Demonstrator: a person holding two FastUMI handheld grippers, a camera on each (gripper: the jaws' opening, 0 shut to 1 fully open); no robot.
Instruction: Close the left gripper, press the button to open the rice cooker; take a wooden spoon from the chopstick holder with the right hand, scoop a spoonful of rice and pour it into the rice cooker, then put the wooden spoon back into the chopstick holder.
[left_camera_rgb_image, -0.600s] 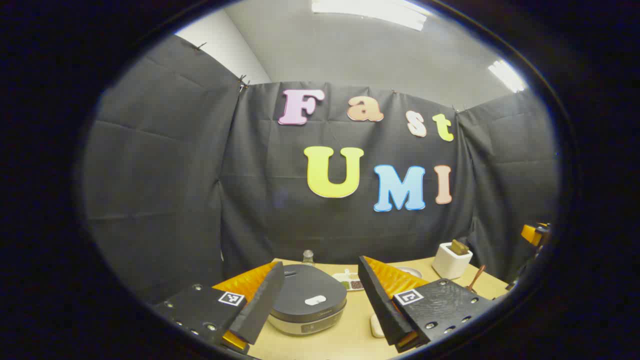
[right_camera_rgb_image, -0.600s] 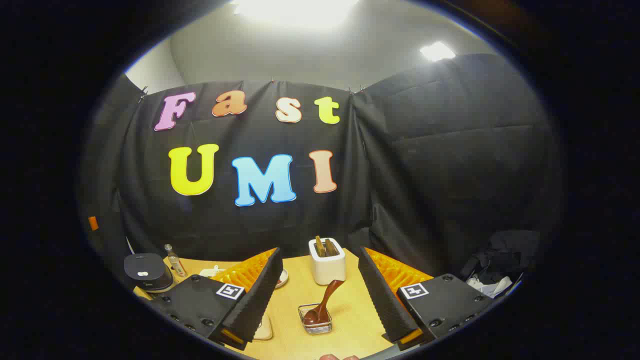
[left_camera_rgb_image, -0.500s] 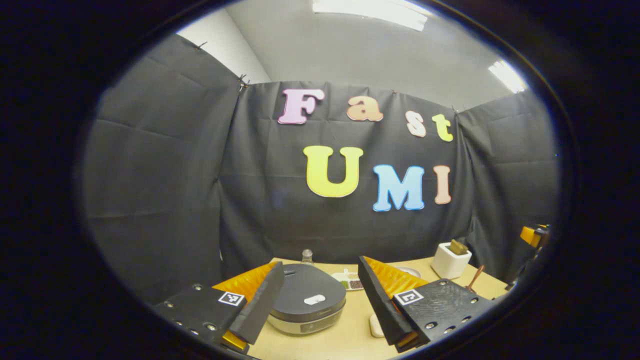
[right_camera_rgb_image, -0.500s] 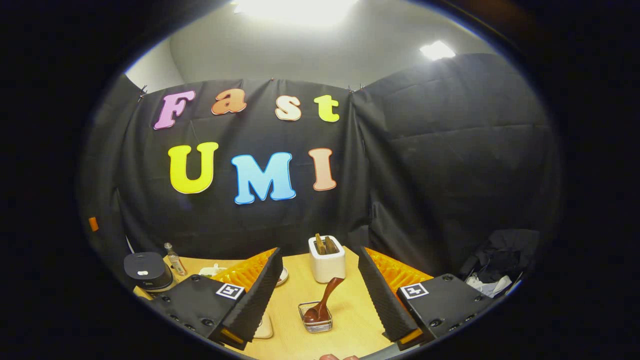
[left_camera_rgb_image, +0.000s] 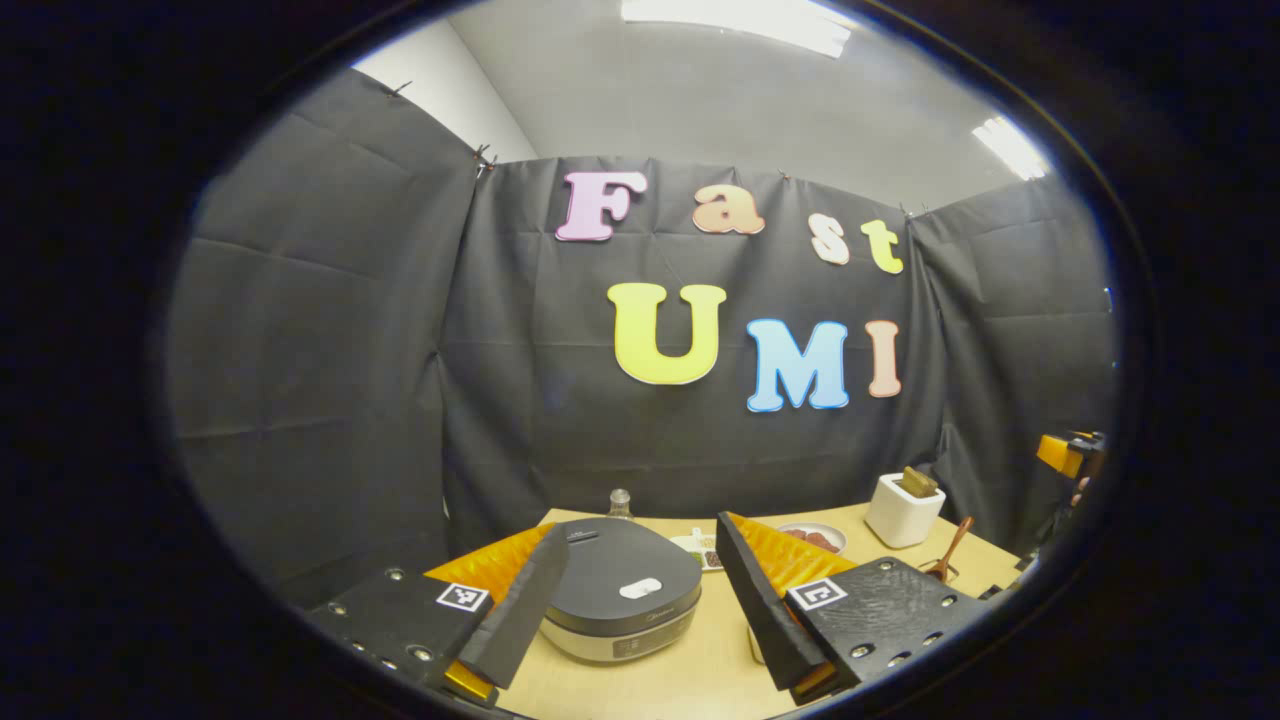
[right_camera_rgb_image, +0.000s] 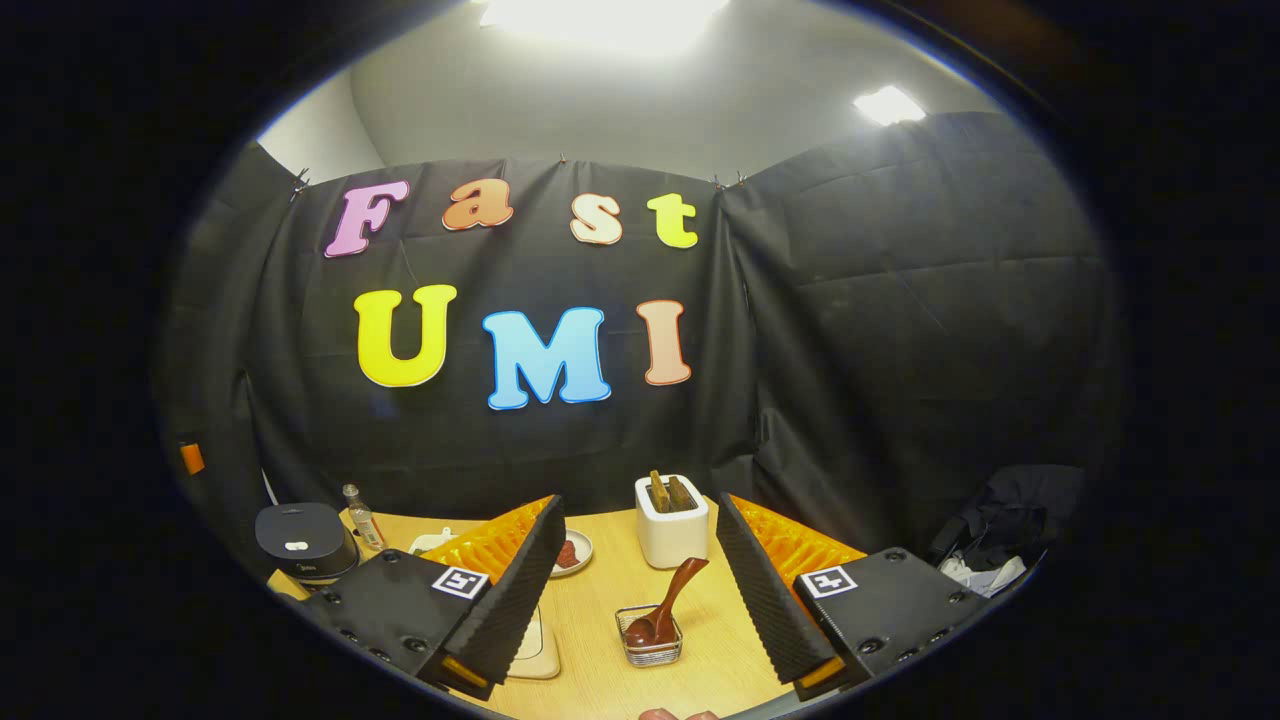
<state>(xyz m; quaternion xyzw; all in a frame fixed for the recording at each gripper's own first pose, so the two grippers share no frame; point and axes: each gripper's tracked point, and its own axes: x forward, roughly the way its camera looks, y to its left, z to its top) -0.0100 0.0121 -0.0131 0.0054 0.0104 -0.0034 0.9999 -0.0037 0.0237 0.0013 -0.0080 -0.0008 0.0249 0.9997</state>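
The dark grey rice cooker (left_camera_rgb_image: 620, 595) stands lid down on the wooden table (left_camera_rgb_image: 700, 670), its white button (left_camera_rgb_image: 640, 588) on top. My left gripper (left_camera_rgb_image: 638, 532) hovers open just before it, one finger on each side of the cooker. In the right gripper view the white chopstick holder (right_camera_rgb_image: 672, 525) holds wooden pieces. In front of it, a brown wooden spoon (right_camera_rgb_image: 668, 605) rests with its bowl in a small wire basket (right_camera_rgb_image: 652, 648). My right gripper (right_camera_rgb_image: 638, 505) is open, with holder and spoon between its fingers farther off. The cooker (right_camera_rgb_image: 305, 540) sits far left.
A small glass bottle (right_camera_rgb_image: 362, 515) stands behind the cooker. A plate of red food (right_camera_rgb_image: 572, 552), a divided sauce dish (left_camera_rgb_image: 700, 550) and a pale flat pad (right_camera_rgb_image: 535, 648) lie mid-table. The right gripper's orange part (left_camera_rgb_image: 1065, 452) is at the far right. Dark clothing (right_camera_rgb_image: 1010, 500) lies off the table's right.
The left gripper has moved closer to the rice cooker, which looks larger and higher between its fingers. The right view has shifted slightly. Both grippers stay open.
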